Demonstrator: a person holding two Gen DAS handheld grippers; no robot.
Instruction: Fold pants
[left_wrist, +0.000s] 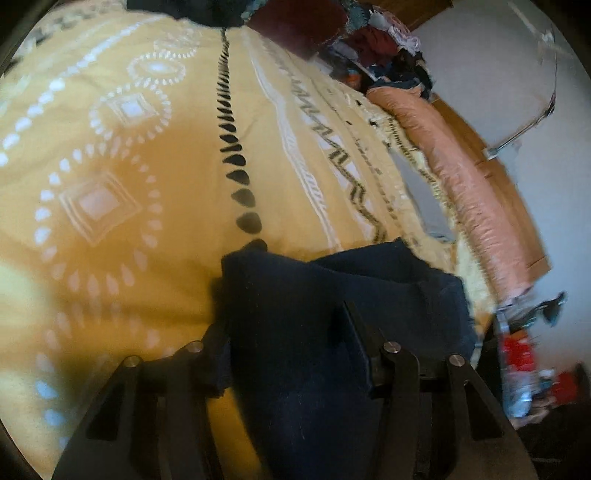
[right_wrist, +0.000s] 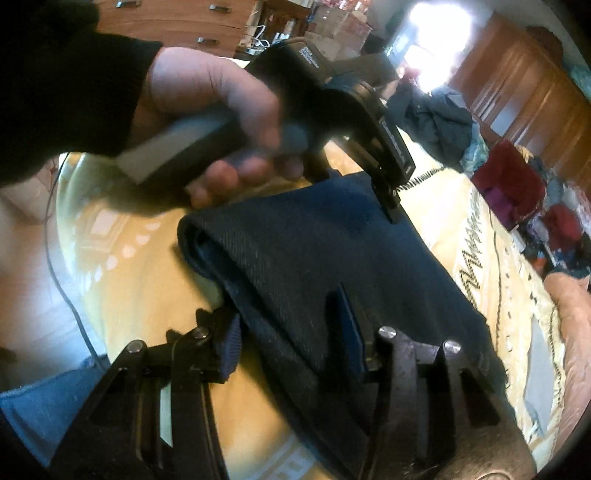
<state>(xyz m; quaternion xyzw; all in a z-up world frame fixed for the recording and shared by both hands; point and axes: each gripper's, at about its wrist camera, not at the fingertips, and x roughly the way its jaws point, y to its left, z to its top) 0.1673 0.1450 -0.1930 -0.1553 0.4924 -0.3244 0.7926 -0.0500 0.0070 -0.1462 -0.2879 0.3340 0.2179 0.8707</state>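
Observation:
Dark navy pants (right_wrist: 295, 236) lie folded in a thick bundle on the yellow patterned bedspread (left_wrist: 147, 166). In the left wrist view the pants (left_wrist: 295, 314) fill the space between my left gripper's fingers; the left gripper (left_wrist: 284, 332) has its jaws wide apart around the fabric. In the right wrist view my right gripper (right_wrist: 291, 328) also stands open with the pants' edge between its fingers. The left gripper (right_wrist: 391, 206), held in a hand, touches the far edge of the bundle there.
A pink bolster (left_wrist: 465, 177) lies along the bed's far edge beside a wooden frame. A heap of mixed clothes (left_wrist: 380, 40) sits at the bed's far end. Wooden wardrobes (right_wrist: 524, 99) and red and dark clothes (right_wrist: 517, 184) lie beyond the pants.

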